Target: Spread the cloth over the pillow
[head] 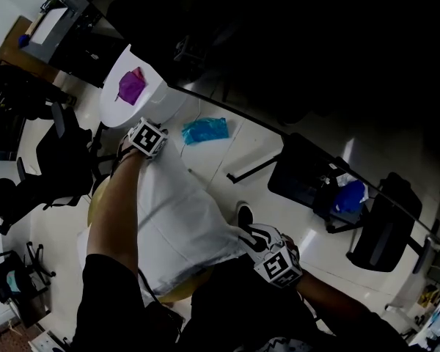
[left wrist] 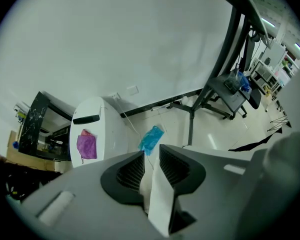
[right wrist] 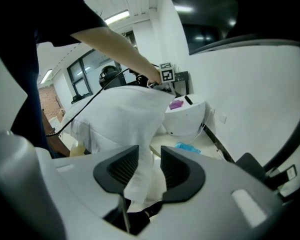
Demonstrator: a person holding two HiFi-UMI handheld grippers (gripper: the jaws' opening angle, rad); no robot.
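White cloth (head: 180,222): lay over yellow pillow (head: 93,200), mostly spread.
Left tool (left wrist: 151,166): slack, cloth edge between jaws.
Right tool (right wrist: 150,166): released, cloth between.
Remaining: seemingly withdrawal, smoothing.

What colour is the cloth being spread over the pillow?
White. The cloth shows best in the head view.

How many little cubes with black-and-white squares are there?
2. One cube is at the white cloth's far end, the other cube at its near right corner. No others show, though the dark areas may hide some.
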